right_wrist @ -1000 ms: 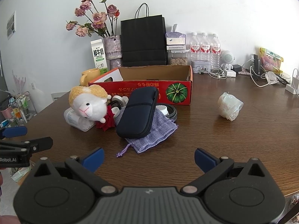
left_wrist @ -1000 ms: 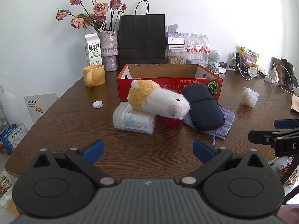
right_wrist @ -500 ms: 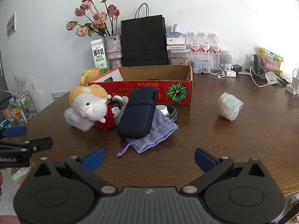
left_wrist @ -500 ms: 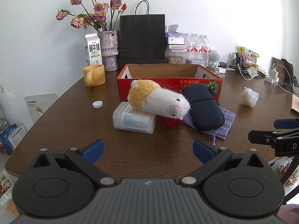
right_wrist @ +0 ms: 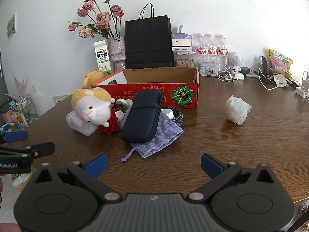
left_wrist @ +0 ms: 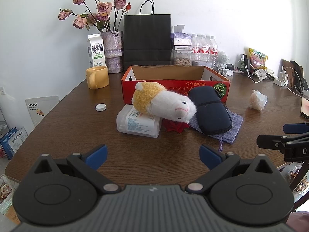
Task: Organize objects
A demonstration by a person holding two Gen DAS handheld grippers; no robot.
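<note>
Both tongs, the left gripper (left_wrist: 152,155) and the right gripper (right_wrist: 153,164), hover spread wide and empty at the near edge of the brown wooden table (left_wrist: 77,135), unmoved from a second ago. Nothing in the pile has shifted either: the white-and-yellow plush sheep (left_wrist: 162,104) lies across the translucent plastic box (left_wrist: 138,123), the navy zippered pouch (right_wrist: 143,116) on the lilac drawstring bag (right_wrist: 162,133). All sit just before the open red cardboard box (left_wrist: 173,89), so sorting has seemingly not begun.
</note>
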